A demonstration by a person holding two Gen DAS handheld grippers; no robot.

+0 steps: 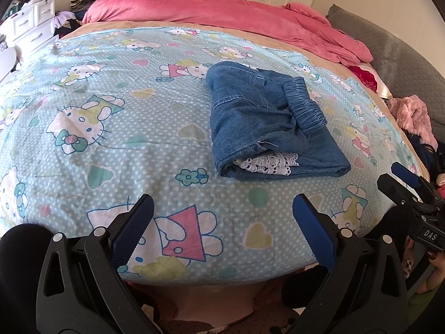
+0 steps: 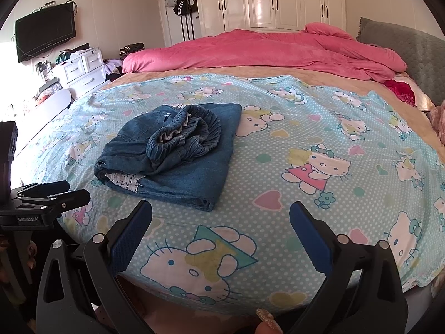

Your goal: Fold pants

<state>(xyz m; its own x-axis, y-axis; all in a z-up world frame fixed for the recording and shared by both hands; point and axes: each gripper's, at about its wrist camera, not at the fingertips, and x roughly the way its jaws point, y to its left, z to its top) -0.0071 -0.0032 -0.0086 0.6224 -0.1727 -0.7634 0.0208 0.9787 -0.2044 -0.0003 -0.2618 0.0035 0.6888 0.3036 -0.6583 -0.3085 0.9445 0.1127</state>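
Note:
Blue denim pants (image 1: pixel 264 122) lie folded in a compact bundle on the light-blue cartoon-cat sheet (image 1: pixel 111 128), with the elastic waistband on top and white lace trim showing at the near edge. They also show in the right wrist view (image 2: pixel 178 156). My left gripper (image 1: pixel 222 211) is open and empty, held back near the bed's front edge, apart from the pants. My right gripper (image 2: pixel 221 217) is open and empty, also near the front edge. The right gripper shows at the right of the left wrist view (image 1: pixel 400 179); the left gripper shows at the left of the right wrist view (image 2: pixel 55 192).
A pink duvet (image 2: pixel 264 53) is bunched along the far side of the bed. A grey headboard cushion (image 2: pixel 411 53) stands at the right. White drawers (image 2: pixel 80 69) and a wall TV (image 2: pixel 44 33) are at the left; white wardrobes (image 2: pixel 278 0) are behind.

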